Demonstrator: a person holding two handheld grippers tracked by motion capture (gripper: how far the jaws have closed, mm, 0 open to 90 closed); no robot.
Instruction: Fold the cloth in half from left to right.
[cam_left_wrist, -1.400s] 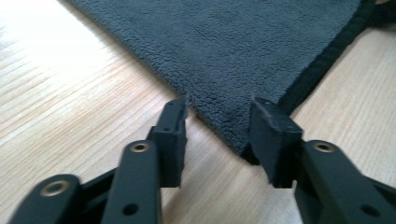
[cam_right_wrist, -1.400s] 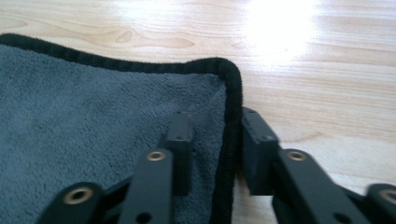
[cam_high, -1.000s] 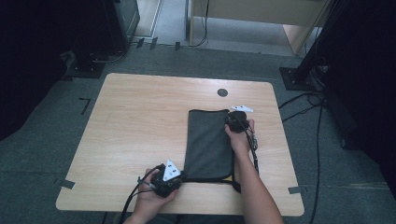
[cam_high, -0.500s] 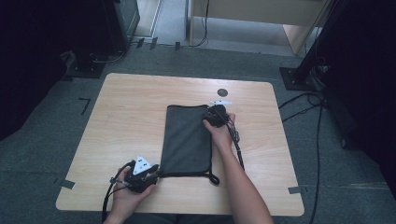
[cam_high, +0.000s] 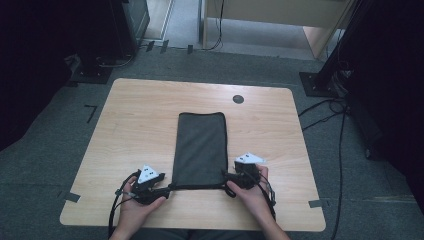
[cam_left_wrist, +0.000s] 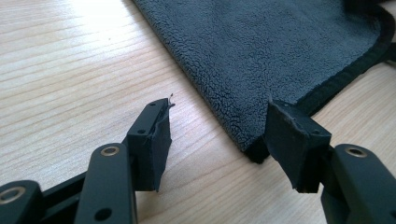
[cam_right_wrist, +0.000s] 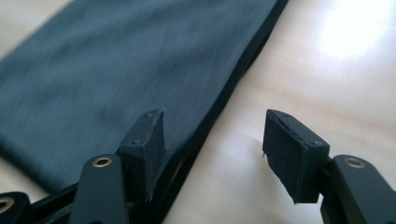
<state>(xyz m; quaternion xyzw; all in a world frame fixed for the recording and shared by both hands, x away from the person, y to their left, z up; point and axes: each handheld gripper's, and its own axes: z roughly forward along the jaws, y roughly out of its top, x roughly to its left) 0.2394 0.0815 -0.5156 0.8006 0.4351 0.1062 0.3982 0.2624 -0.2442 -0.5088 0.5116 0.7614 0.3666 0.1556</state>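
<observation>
Dark cloth (cam_high: 201, 148) flat on table (cam_high: 135, 125) | left tool (cam_left_wrist: 217, 135), right tool (cam_right_wrist: 212, 140) spread at near corners

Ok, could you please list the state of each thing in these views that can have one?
Dark cloth: folded into a long strip, lying flat on the table.
Left gripper: open, at the cloth's near left corner, holding nothing.
Right gripper: open, straddling the cloth's right edge.

A lab-style recording room

A bare wooden table (cam_high: 150, 130) stands on grey carpet (cam_high: 45, 165) marked with tape (cam_high: 90, 111), ringed by black stand bases (cam_high: 314, 84), trailing cables (cam_high: 340, 125) and dark curtained equipment (cam_high: 30, 55).
</observation>
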